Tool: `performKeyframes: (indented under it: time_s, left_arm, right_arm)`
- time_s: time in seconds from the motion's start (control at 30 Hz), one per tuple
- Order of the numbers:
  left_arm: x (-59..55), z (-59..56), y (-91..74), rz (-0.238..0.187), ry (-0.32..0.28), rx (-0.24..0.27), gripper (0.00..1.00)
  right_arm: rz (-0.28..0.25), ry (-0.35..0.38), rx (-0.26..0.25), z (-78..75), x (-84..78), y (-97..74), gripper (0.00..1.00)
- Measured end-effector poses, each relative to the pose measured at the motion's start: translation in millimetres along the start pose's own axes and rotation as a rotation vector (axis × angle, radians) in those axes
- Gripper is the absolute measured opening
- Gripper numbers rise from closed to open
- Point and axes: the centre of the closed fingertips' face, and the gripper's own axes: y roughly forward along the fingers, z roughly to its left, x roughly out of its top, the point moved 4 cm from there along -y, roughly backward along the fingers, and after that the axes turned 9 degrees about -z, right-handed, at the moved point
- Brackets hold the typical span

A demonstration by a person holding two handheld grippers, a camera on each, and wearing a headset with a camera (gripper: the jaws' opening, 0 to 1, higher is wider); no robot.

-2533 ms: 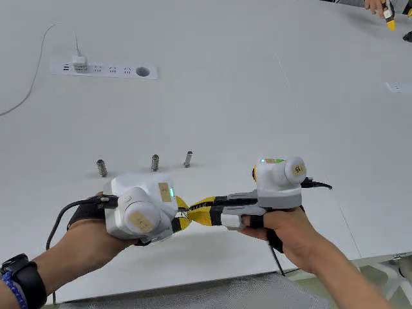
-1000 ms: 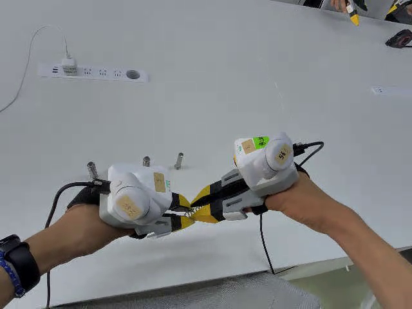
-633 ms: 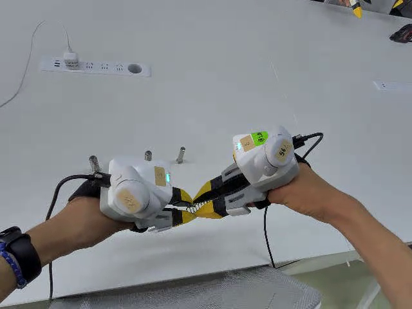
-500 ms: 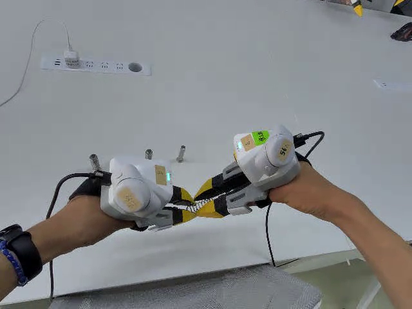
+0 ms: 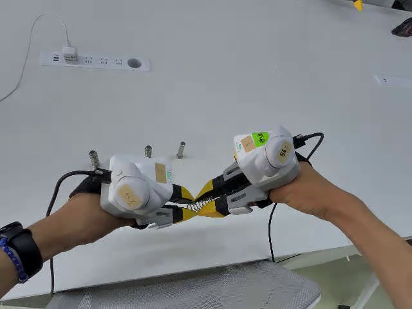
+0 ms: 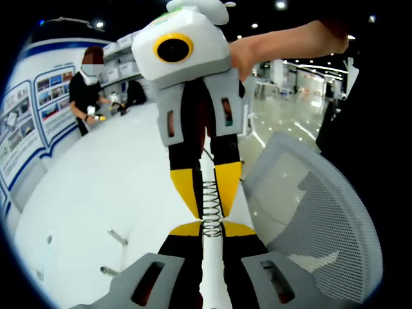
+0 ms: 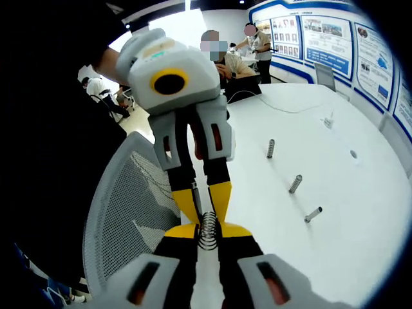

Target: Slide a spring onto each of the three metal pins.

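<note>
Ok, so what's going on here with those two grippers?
A person holds a gripper in each hand over the near part of a white table. The left gripper and the right gripper meet tip to tip, each shut on one end of a small spring held between them. Three metal pins sit on the table beyond the grippers. This spring is not on a pin yet.

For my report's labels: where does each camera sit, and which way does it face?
Head view: on the headset, looking down at the table; left hand and right hand show.
Left gripper view: on the left gripper, facing the right gripper; own jaws below.
Right gripper view: reversed, facing the left gripper.
All share the spring between tips.
</note>
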Motion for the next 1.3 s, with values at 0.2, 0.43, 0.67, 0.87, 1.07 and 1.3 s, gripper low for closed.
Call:
performKeyframes:
  time_s: [0.2, 0.43, 0.67, 0.87, 1.07, 1.3]
  left_arm:
    - [-1.5, 1.2, -1.5, -0.011, -0.027, 0.008, 0.10]
    - [-5.9, 1.6, -1.8, -0.013, -0.063, 0.027, 0.10]
    - [-13.5, 2.7, -3.4, -0.007, -0.086, 0.046, 0.11]
    - [-23.1, 5.5, -9.3, -0.006, -0.132, 0.079, 0.11]
    - [-35.7, 6.0, -15.4, 0.007, -0.167, 0.116, 0.14]
    - [-49.0, 6.0, -22.6, 0.018, -0.204, 0.163, 0.18]
  right_arm:
    - [0.003, 0.013, -0.009, -0.7, 0.3, 1.1, 0.12]
    - [0.015, 0.027, -0.008, -2.7, -1.0, 4.9, 0.12]
    - [0.018, 0.037, -0.007, -5.0, -2.9, 5.7, 0.12]
    - [0.025, 0.053, -0.024, -10.8, -6.3, 1.7, 0.12]
    - [0.056, 0.083, -0.072, -21.1, -17.0, -1.6, 0.12]
    - [0.129, 0.130, -0.133, -34.1, -34.8, -4.3, 0.12]
